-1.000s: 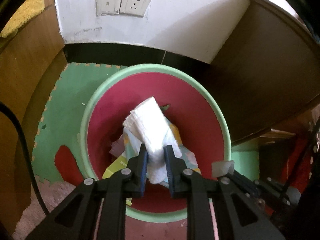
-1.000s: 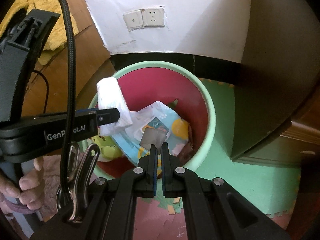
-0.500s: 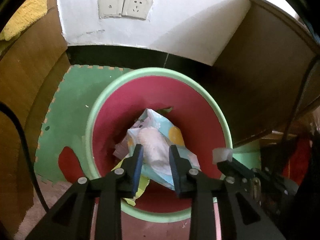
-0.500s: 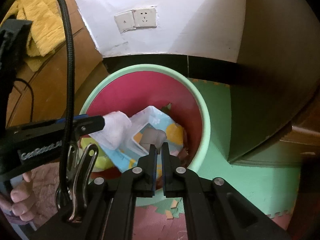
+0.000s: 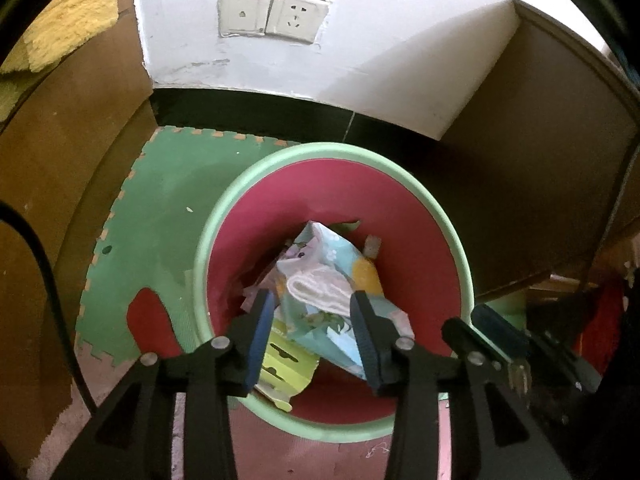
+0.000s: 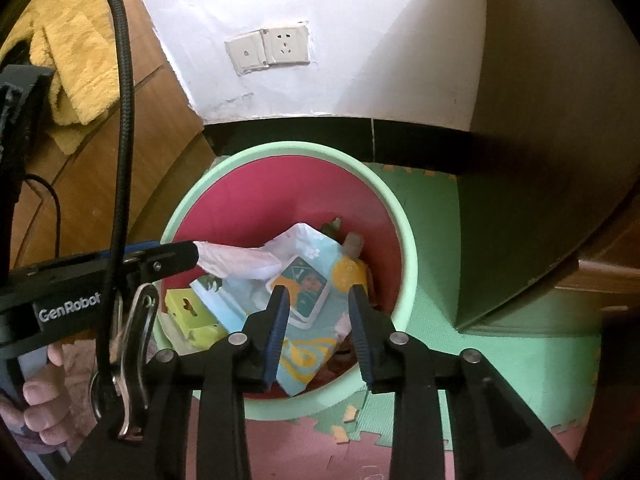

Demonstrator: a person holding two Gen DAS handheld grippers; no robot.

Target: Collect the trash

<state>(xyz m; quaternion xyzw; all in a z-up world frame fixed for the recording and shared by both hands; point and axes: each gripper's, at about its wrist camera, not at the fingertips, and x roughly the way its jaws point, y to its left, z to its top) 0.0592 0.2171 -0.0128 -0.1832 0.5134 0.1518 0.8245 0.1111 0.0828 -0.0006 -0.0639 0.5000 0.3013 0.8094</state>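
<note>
Both drops look done — left gripper point(image 5: 312, 316) and right gripper point(image 6: 318, 312) have just been opening, jaws part-open with nothing clamped, white tissue point(image 5: 320, 288) and grey scrap point(image 6: 354, 242) inside the bin point(image 5: 456, 256) — risk: tissue may cling to left finger point(image 6: 176, 256) and lift out on retreat.

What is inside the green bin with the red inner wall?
Inside the bin lie a white tissue, a colourful plastic package and a yellow-green card. The bottom is covered by them.
</note>
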